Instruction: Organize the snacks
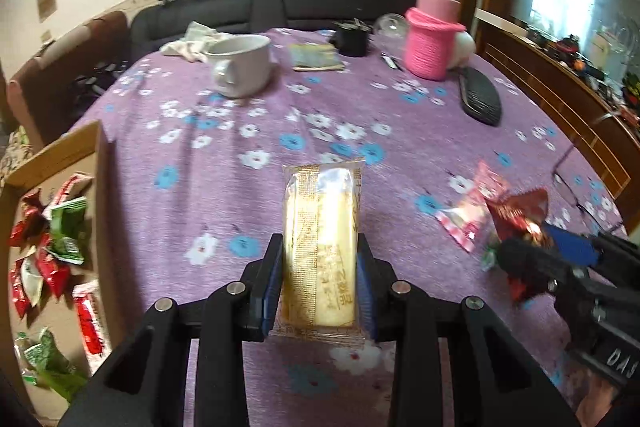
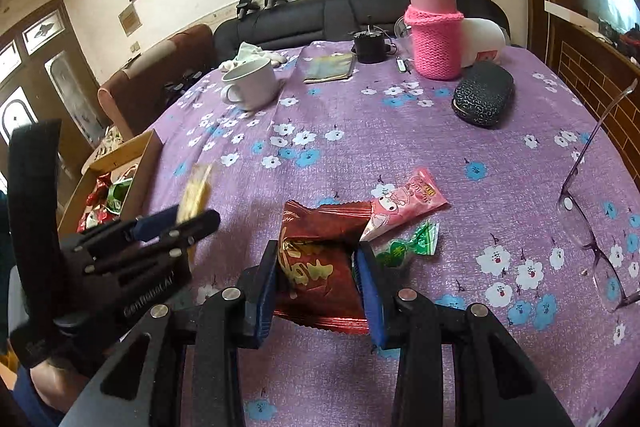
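Note:
My left gripper (image 1: 320, 243) is shut on a long yellow wrapped cake (image 1: 320, 227), held just above the purple flowered cloth; the same gripper (image 2: 188, 219) and cake (image 2: 196, 193) show at the left of the right wrist view. My right gripper (image 2: 317, 247) is shut on a dark red snack packet (image 2: 320, 259), and it (image 1: 540, 247) shows at the right of the left wrist view with that packet (image 1: 520, 211). Just beyond lie a pink packet (image 2: 408, 199) and a green candy (image 2: 408, 243). A cardboard box (image 1: 60, 163) at the left edge holds several red and green snacks.
Across the back of the table stand a white mug (image 2: 252, 83), a booklet (image 2: 330, 67), a small black pot (image 2: 368, 47) and a flask in a pink knit sleeve (image 2: 434, 43). A black glasses case (image 2: 482, 93) and a pair of eyeglasses (image 2: 588, 235) lie at the right.

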